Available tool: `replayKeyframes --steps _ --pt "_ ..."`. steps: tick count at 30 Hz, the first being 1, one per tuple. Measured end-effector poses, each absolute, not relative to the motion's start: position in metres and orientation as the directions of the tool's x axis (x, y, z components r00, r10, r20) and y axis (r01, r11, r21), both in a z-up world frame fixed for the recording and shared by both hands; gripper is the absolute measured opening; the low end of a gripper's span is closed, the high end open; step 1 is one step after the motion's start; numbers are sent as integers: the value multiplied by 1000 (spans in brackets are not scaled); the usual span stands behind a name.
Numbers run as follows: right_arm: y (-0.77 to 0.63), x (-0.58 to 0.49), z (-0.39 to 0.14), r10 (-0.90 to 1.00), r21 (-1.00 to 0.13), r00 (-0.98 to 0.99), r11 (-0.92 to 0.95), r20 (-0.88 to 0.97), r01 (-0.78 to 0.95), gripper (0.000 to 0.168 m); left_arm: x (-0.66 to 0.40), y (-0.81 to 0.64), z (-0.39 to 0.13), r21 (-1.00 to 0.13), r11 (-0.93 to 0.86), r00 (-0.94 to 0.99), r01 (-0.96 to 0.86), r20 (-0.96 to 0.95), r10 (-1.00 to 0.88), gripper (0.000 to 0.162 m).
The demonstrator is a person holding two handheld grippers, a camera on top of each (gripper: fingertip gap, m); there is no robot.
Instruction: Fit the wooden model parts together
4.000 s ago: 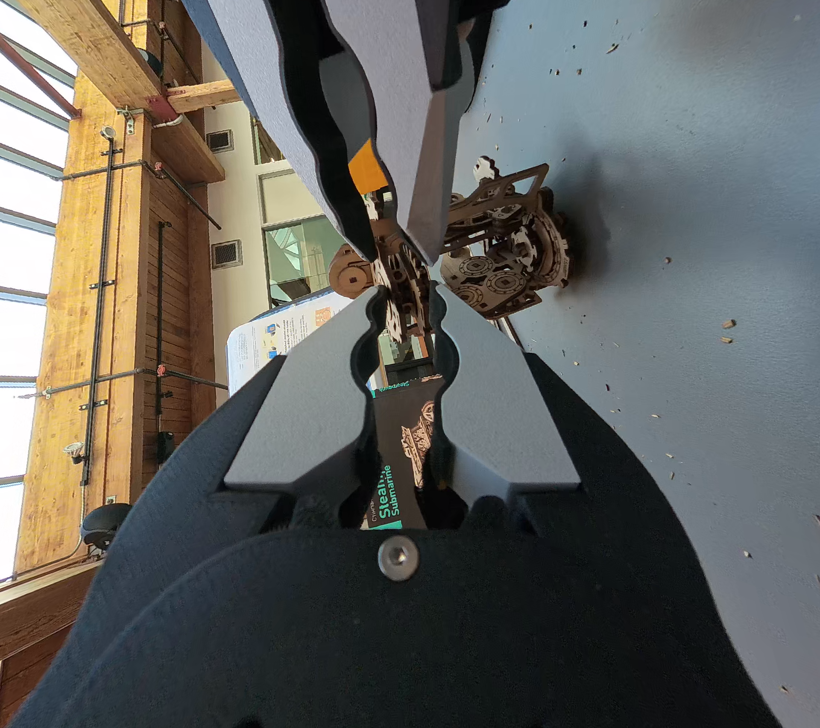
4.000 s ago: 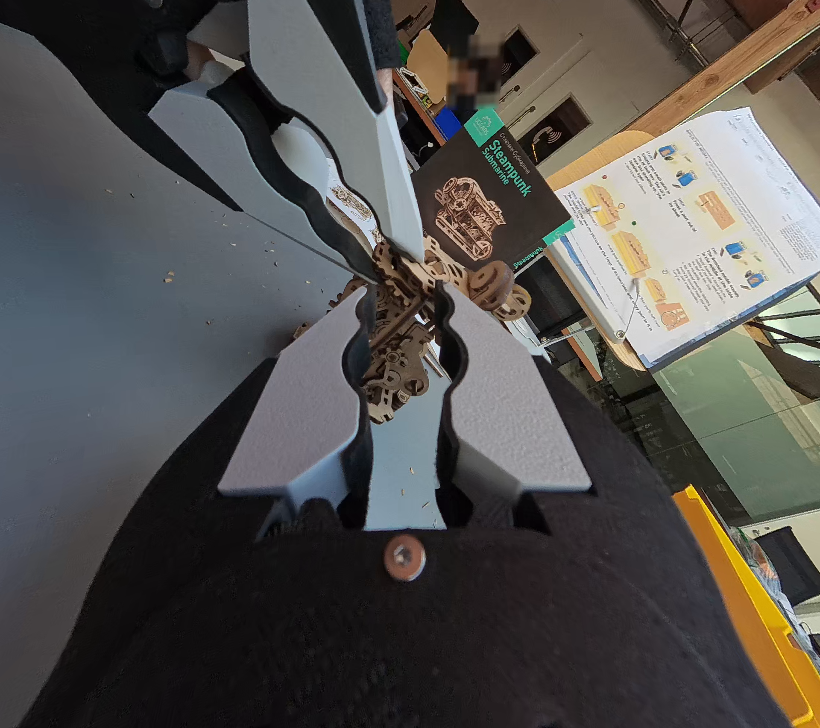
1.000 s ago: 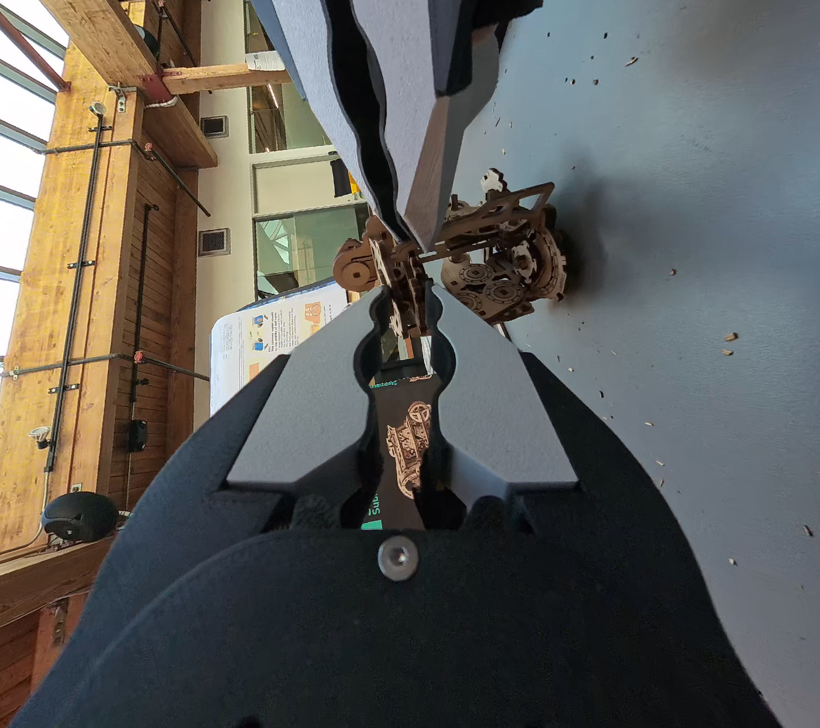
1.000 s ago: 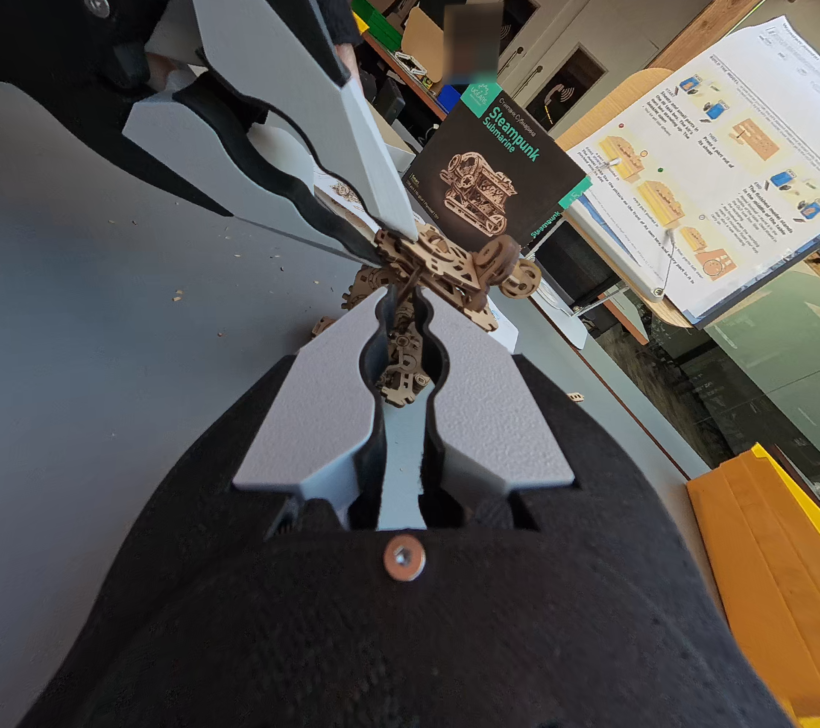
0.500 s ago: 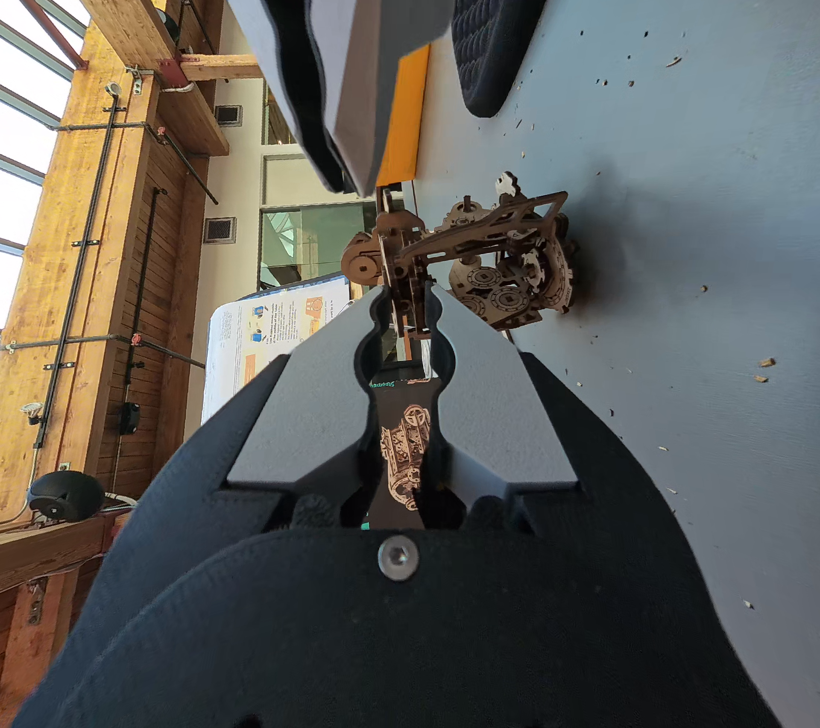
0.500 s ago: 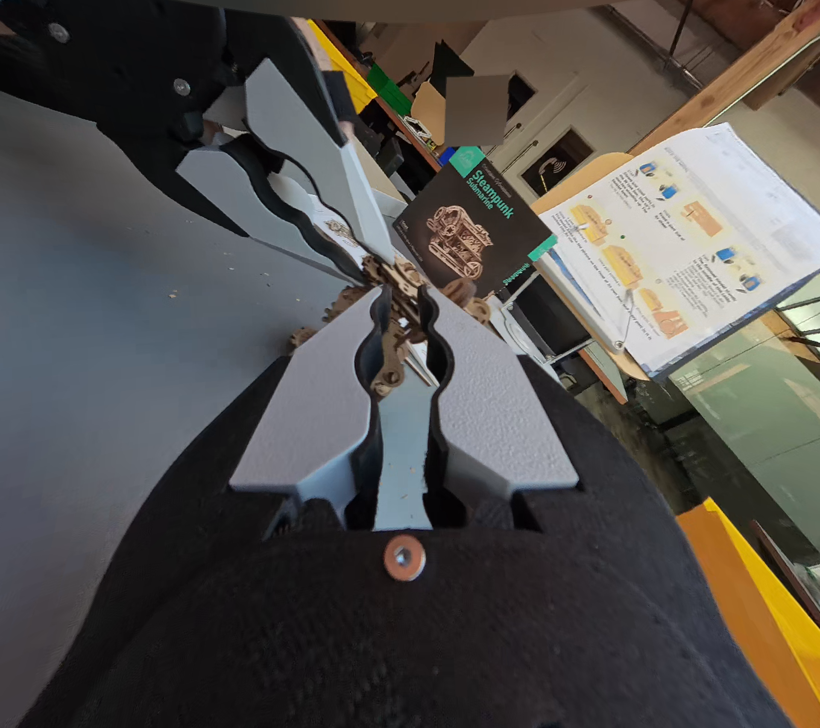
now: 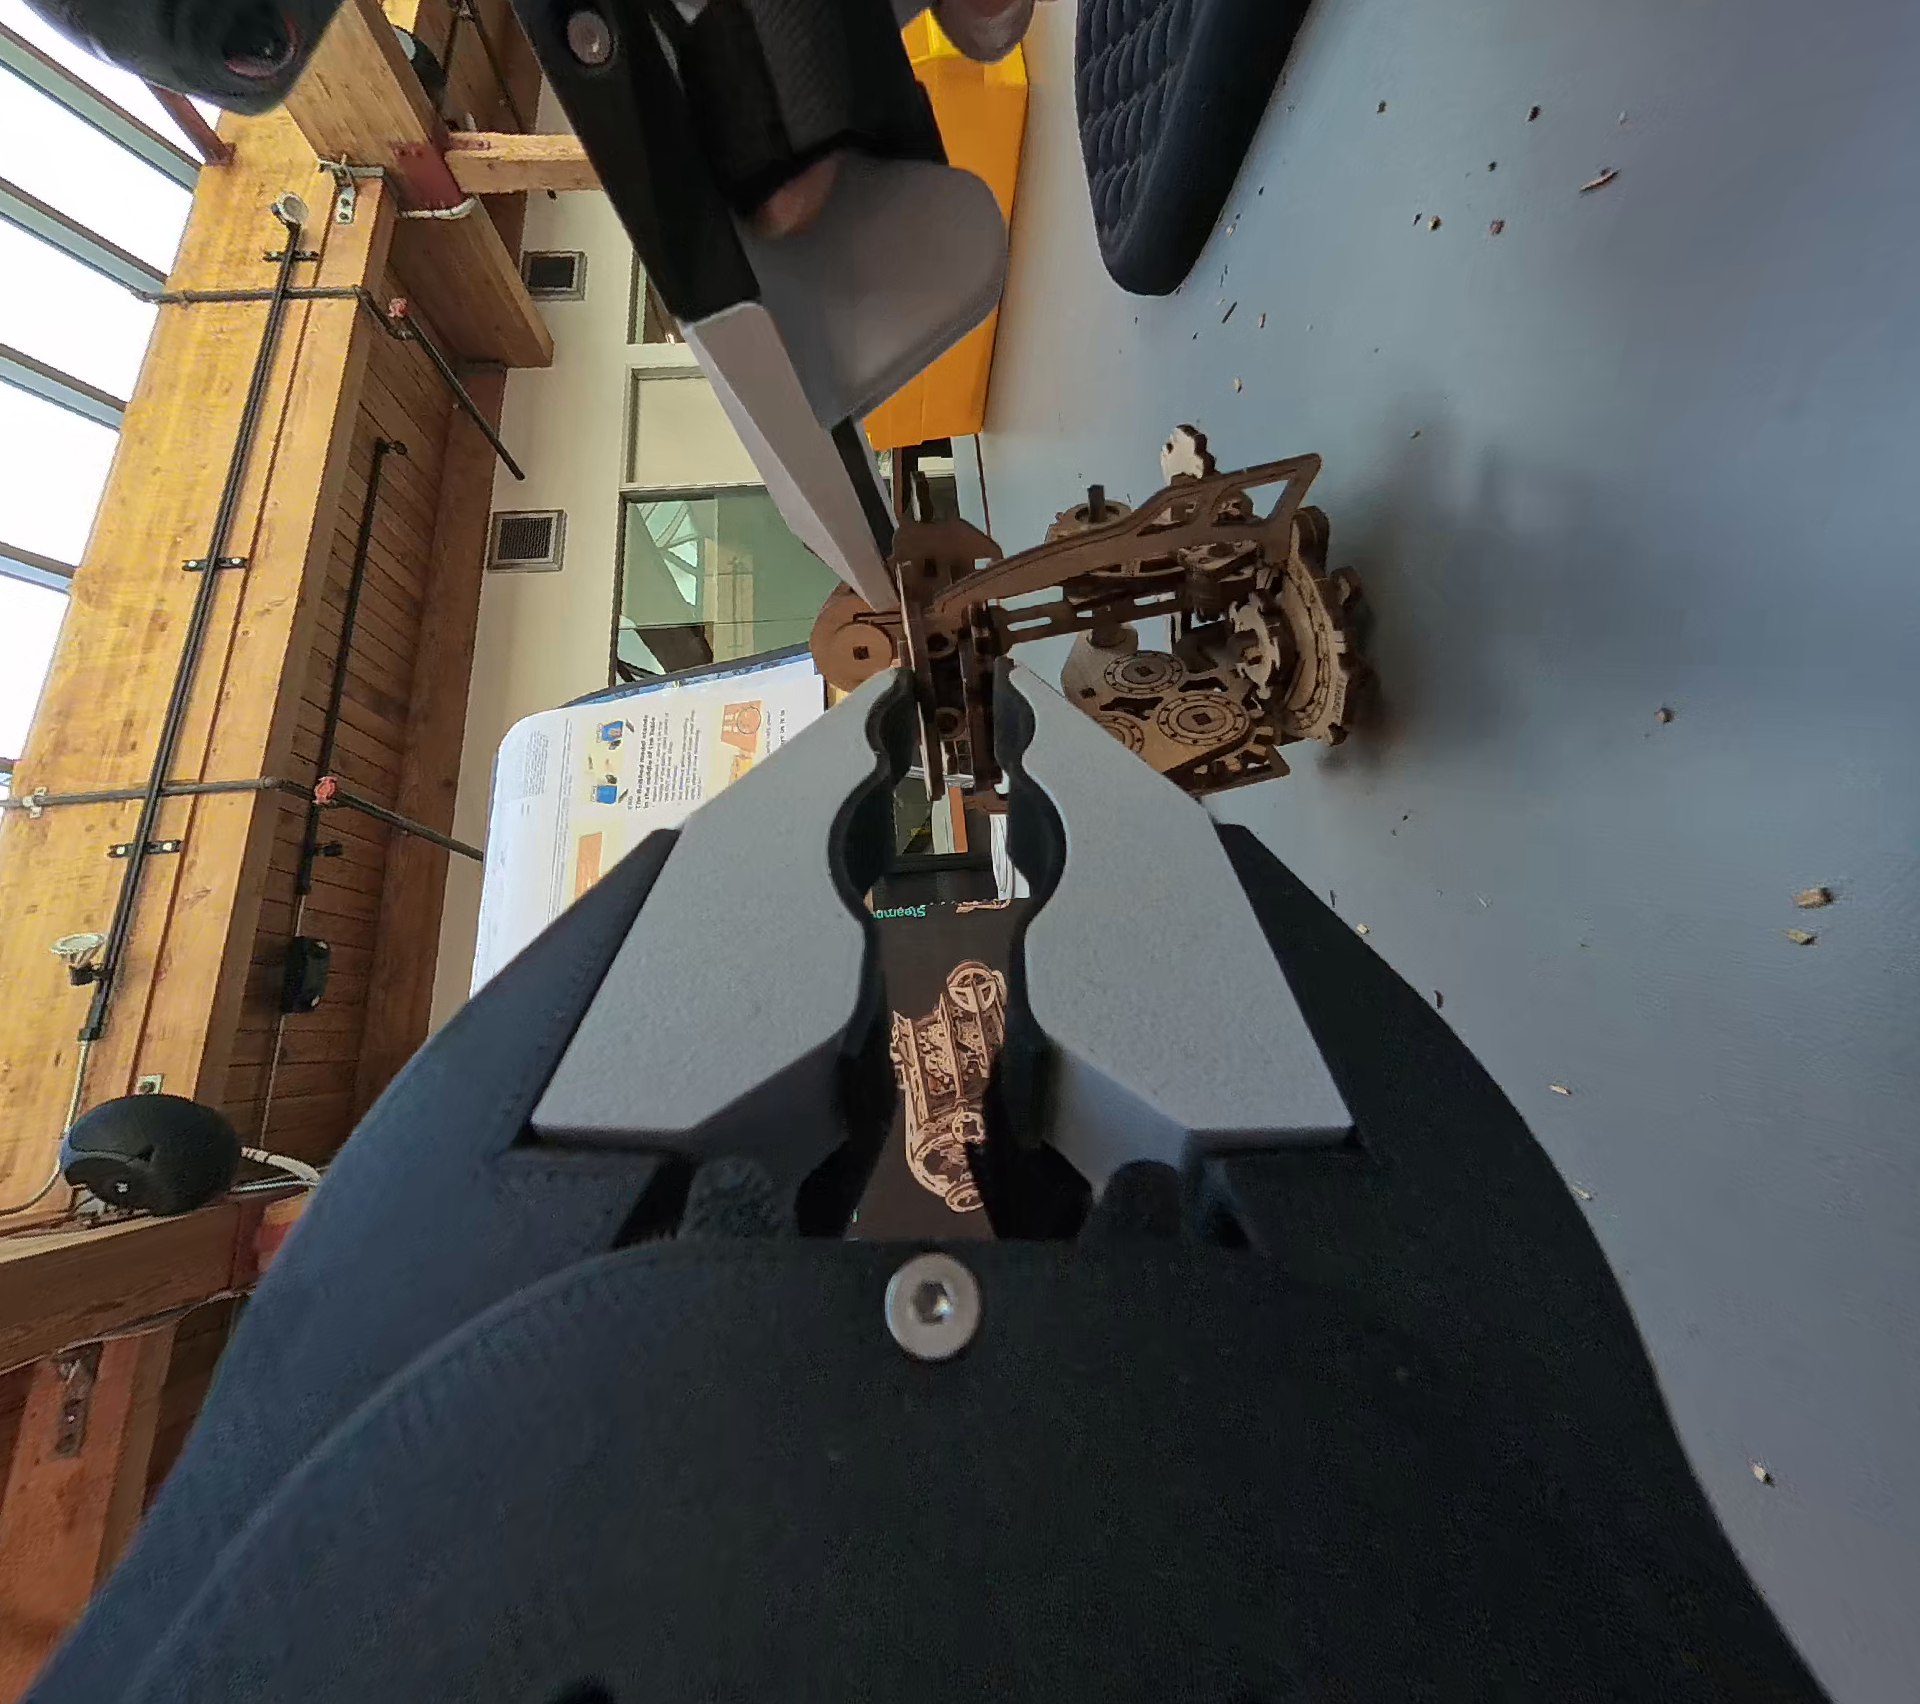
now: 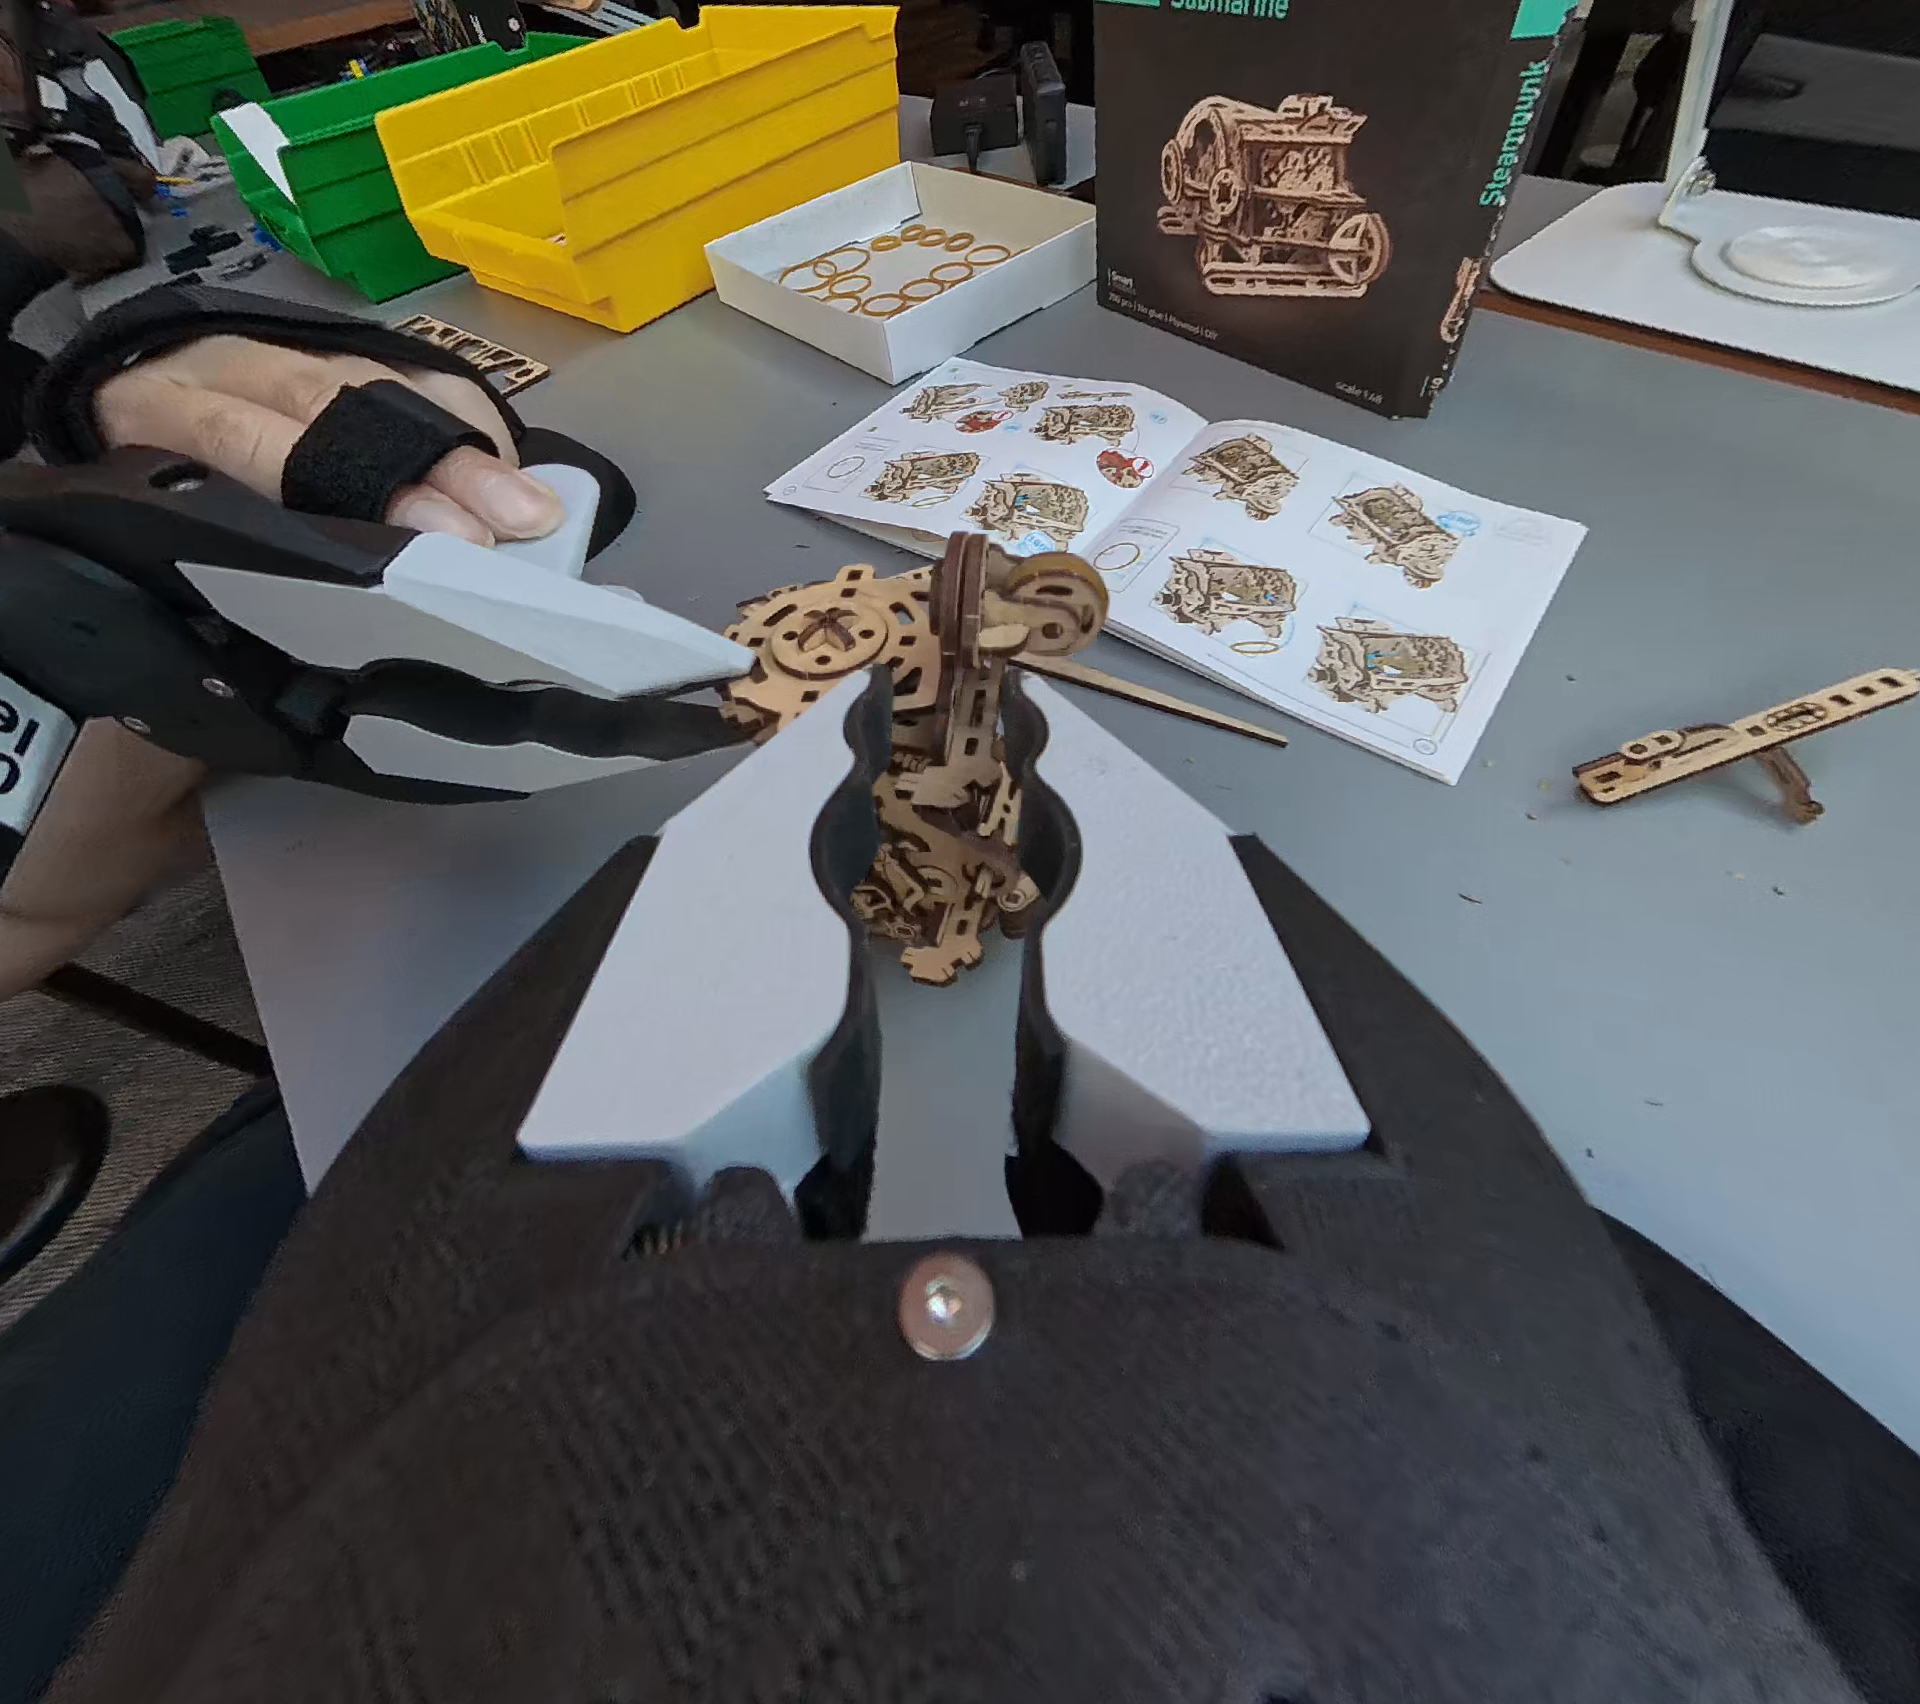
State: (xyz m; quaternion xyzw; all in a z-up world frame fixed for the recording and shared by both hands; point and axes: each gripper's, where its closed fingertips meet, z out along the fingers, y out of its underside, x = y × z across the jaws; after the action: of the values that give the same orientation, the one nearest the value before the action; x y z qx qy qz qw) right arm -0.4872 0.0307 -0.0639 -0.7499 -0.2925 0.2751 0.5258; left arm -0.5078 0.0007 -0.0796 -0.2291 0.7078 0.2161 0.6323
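**Item: wooden model assembly, held between two grippers**

Wooden model [image 8: 935, 719]: held above the grey worktop [image 8: 1558, 979], long axis running along the right gripper's fingers. Right gripper [image 8: 940, 698]: pinched on the model's narrow upright frame. Left gripper [image 8: 727, 693]: enters from the left at roughly a right angle, tips nipping the gear-disc end. Loose wooden strip [image 8: 1745, 745]: on the worktop, well apart to the right, nearer the right gripper. Instruction booklet [image 8: 1195, 542]: open, behind.
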Motion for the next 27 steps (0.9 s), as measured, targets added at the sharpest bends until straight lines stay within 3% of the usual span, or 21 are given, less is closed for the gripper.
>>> replayKeyframes --steps 10,21,27 --pt "37 -490 -65 713 -895 611 -447 -345 16 2 -508 1 -75 -58 809 -39 -585 -994 -100 14" --pt "53 -480 -59 633 -805 522 -555 -572 -209 2 -514 13 -65 -262 774 101 -577 -963 -250 31" --pt "56 -482 -57 567 -696 408 -632 -715 -341 2 -516 20 -69 -283 756 113 -590 -956 -269 35"
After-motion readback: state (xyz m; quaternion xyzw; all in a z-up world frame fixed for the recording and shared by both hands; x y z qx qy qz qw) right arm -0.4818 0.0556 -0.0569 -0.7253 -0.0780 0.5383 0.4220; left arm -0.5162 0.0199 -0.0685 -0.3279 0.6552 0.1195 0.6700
